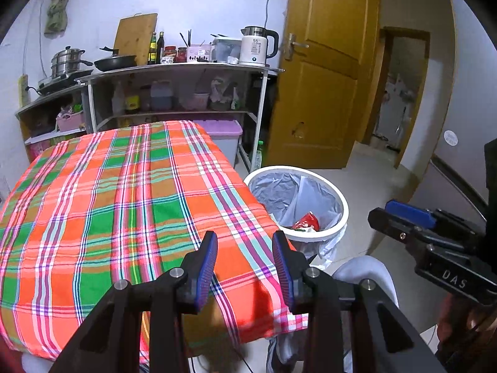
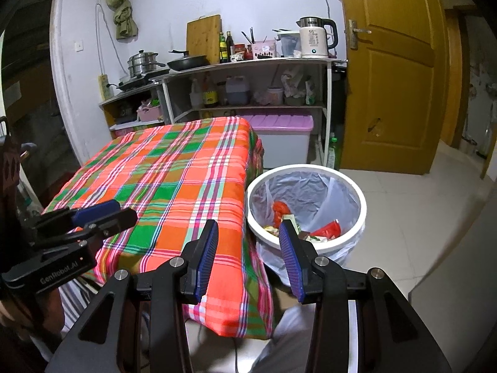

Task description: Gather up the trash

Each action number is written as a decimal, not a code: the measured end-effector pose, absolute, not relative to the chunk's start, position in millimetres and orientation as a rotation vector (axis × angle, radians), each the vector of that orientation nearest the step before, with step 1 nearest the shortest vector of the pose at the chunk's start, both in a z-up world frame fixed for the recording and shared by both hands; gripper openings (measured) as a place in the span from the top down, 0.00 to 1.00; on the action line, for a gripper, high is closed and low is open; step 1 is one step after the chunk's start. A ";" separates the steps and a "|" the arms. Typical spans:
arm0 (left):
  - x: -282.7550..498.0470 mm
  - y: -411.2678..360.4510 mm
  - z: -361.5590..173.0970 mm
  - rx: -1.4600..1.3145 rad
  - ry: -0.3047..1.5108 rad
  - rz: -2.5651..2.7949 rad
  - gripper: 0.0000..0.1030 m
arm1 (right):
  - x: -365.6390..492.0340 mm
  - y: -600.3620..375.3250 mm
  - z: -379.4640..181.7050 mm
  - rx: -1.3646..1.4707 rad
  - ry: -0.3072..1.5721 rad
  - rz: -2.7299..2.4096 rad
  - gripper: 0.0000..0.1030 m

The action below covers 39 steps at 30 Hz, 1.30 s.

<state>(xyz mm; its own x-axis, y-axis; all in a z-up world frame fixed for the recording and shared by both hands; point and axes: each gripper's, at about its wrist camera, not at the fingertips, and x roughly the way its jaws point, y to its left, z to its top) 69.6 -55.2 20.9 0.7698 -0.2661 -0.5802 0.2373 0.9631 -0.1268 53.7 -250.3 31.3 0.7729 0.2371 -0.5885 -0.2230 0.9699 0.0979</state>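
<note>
A white trash bin (image 1: pixel 337 227) (image 2: pixel 362 214) with a clear liner stands on the floor at the table's right side. Red wrappers (image 2: pixel 327 228) (image 1: pixel 307 220) and other scraps lie inside it. The table (image 1: pixel 108 202) (image 2: pixel 174 180) wears an orange, green and pink plaid cloth with nothing on it. My left gripper (image 1: pixel 245 248) hovers over the table's near right corner, open, nothing between its blue pads. My right gripper (image 2: pixel 248 237) hangs over the gap between table and bin, open and empty. Each gripper shows in the other's view: right gripper (image 1: pixel 403 214), left gripper (image 2: pixel 105 213).
A kitchen shelf (image 1: pixel 174 68) at the back carries a kettle (image 1: pixel 257 46), pans, bottles and a cutting board. A lilac-lidded storage box (image 2: pixel 279 133) sits under it. A yellow door (image 1: pixel 323 71) stands to the right, with pale tiled floor (image 2: pixel 403 205) beyond the bin. A person's light trouser leg (image 2: pixel 279 338) is below.
</note>
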 end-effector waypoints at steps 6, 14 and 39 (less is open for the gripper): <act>65.7 -55.2 18.3 -0.052 0.640 -0.274 0.65 | 49.9 -250.4 31.6 0.021 0.637 0.243 0.59; 66.4 -54.5 18.8 -0.056 0.637 -0.269 0.65 | 47.5 -250.3 31.0 0.021 0.638 0.244 0.59; 65.5 -55.7 17.0 -0.053 0.639 -0.269 0.65 | 52.0 -250.8 27.6 0.022 0.654 0.247 0.59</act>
